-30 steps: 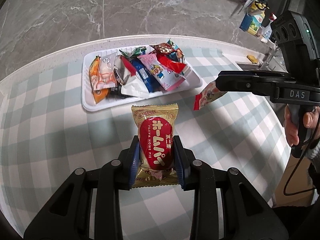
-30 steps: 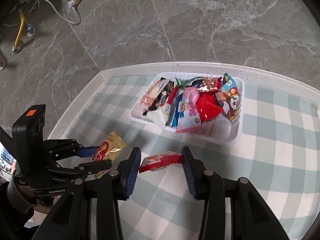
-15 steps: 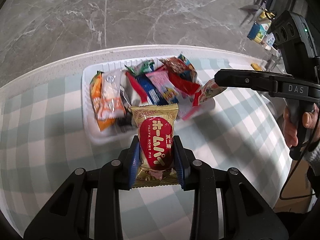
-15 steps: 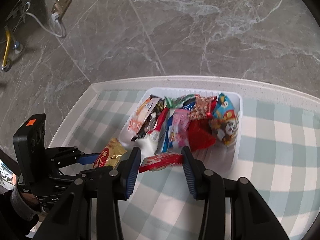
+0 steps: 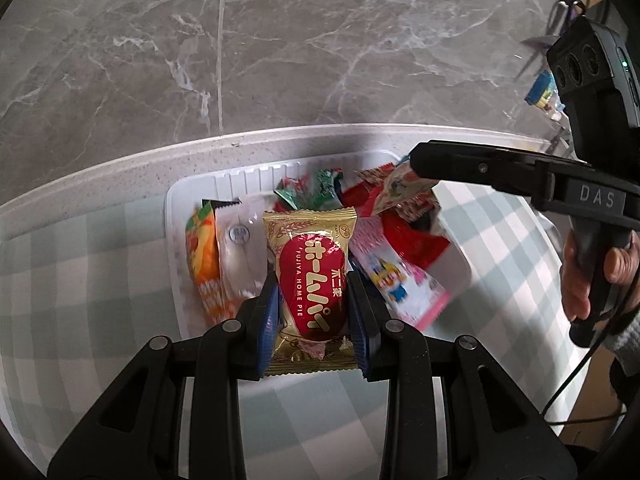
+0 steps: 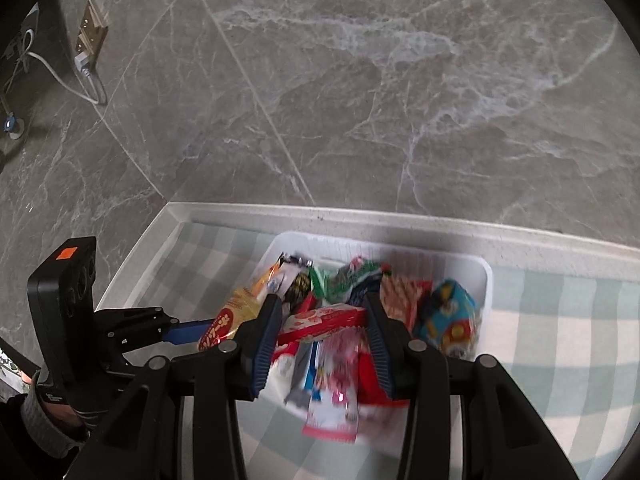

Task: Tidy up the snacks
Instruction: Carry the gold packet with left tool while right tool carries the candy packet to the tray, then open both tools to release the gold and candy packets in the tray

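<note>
Left wrist: jaws clamp gold pie packet (image 5: 311, 280) above tray (image 5: 173, 216) edge.

One tray (image 5: 244, 174), two tools

We judge this a home-style room: grey marble-tile floor (image 6: 360, 100), white table with green-checked cloth (image 5: 100, 280), wall socket (image 6: 90, 36) with plugged cable.
</note>
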Demonstrator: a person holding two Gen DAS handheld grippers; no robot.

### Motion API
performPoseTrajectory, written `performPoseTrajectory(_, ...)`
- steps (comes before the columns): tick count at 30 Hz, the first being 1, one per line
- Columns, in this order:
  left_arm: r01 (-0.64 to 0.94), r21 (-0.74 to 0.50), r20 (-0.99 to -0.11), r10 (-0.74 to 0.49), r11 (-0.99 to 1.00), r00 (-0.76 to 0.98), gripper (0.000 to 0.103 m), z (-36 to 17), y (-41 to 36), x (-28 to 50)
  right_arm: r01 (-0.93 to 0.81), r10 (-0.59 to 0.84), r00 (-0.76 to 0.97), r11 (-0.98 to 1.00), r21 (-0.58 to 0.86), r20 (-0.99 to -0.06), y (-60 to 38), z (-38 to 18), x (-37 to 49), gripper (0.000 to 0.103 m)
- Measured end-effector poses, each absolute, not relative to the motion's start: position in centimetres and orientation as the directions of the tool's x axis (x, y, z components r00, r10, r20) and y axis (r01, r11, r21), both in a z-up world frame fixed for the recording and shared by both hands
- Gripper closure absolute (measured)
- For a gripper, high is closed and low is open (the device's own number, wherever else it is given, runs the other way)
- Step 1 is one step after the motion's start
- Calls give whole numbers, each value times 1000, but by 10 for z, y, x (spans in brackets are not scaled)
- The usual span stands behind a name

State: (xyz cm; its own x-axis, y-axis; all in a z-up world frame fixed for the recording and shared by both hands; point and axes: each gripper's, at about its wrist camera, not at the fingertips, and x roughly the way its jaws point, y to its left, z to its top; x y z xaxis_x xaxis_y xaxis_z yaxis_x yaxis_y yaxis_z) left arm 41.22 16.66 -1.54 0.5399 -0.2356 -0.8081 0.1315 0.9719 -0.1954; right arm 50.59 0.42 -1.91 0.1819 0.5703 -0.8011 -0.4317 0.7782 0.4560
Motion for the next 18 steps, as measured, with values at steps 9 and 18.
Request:
performPoseTrajectory(9,136,-168,-829,-215,976,517,74,-41,160,438,-447,531,168,792,416,-831,19,-51,517,56)
performPoseTrajectory(18,130,-168,-831,-211,977,515,59,-52,154,443,-474,474,192,812,342,-859,16,-61,507,54)
